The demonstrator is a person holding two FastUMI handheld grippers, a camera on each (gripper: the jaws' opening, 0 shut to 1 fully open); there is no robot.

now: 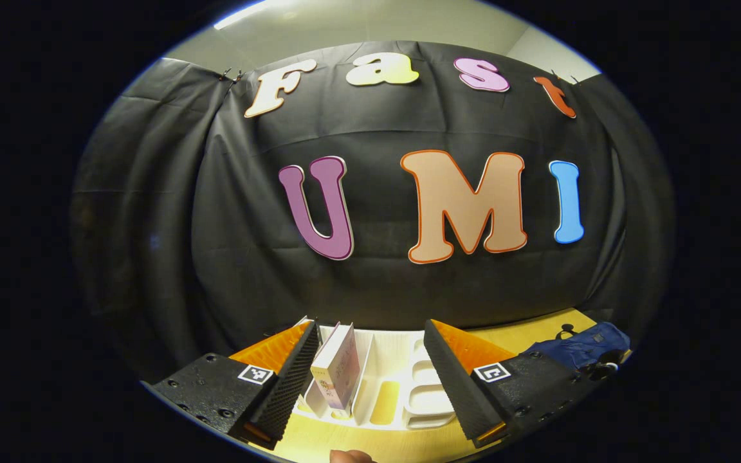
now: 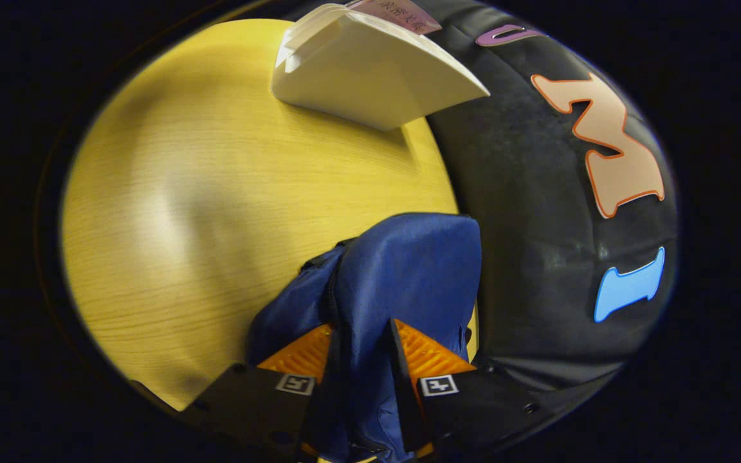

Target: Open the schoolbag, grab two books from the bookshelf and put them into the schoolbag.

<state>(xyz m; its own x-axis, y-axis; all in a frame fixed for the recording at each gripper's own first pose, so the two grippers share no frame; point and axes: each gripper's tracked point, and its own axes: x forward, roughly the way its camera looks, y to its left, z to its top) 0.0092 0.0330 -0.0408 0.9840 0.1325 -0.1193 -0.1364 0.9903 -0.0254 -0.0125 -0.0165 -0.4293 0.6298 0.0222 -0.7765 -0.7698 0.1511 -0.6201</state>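
In the left gripper view my left gripper [image 1: 370, 366] is open in front of a white bookshelf [image 1: 396, 386]. A book with a pale pink cover [image 1: 338, 370] stands upright in the shelf's left slot, just inside my left finger. The blue schoolbag [image 1: 579, 350] lies on the table to the right. In the right gripper view my right gripper [image 2: 363, 360] is shut on a fold of the blue schoolbag [image 2: 409, 270], which rises between the fingers beside its zipper. The white bookshelf [image 2: 370, 71] stands at the far end of the table with a book's [image 2: 396, 13] top edge showing.
The yellow wooden table [image 2: 216, 193] spreads left of the bag. The black cloth wall [image 1: 370, 270] runs right behind the shelf and the bag. A fingertip of a hand [image 1: 351, 456] shows at the bottom edge of the left gripper view.
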